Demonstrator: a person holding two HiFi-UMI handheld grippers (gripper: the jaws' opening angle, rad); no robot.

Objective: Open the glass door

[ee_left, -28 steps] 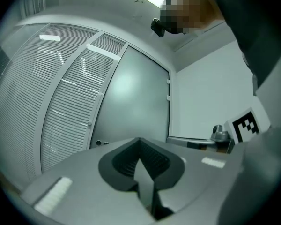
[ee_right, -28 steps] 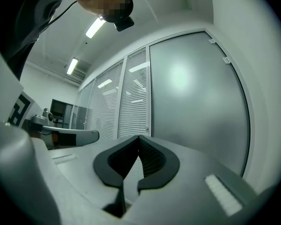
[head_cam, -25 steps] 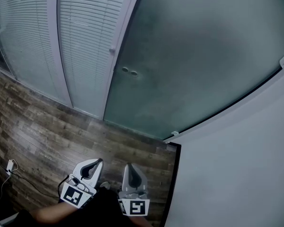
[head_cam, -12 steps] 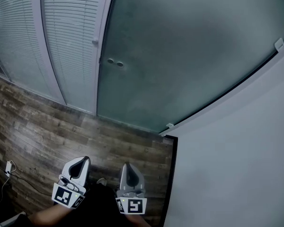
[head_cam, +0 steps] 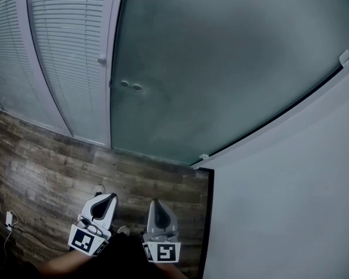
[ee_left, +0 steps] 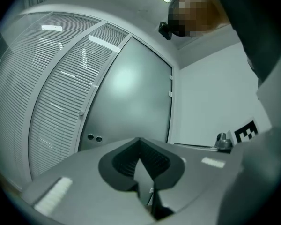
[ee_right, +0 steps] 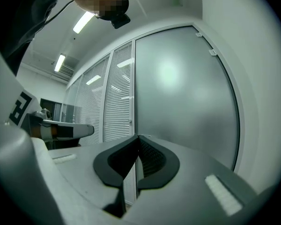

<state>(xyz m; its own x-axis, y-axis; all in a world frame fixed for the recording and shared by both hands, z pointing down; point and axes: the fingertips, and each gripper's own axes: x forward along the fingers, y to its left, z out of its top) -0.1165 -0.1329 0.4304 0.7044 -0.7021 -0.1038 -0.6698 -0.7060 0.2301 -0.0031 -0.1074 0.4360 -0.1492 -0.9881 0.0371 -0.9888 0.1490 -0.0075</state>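
Note:
The frosted glass door stands closed ahead, with two small round fittings near its left edge. Both grippers are held low, above the wooden floor and well short of the door. My left gripper is shut with nothing between its jaws, and my right gripper beside it is shut and empty too. In the left gripper view the closed jaws point at the door and its fittings. In the right gripper view the closed jaws face the door.
Glass panels with white blinds stand left of the door, with a small knob on the frame. A white wall runs along the right. A cable with a plug lies on the wooden floor.
The door and its fittings have shifted left and look closer in the head view. Both grippers have moved forward together and stay shut. The door remains closed.

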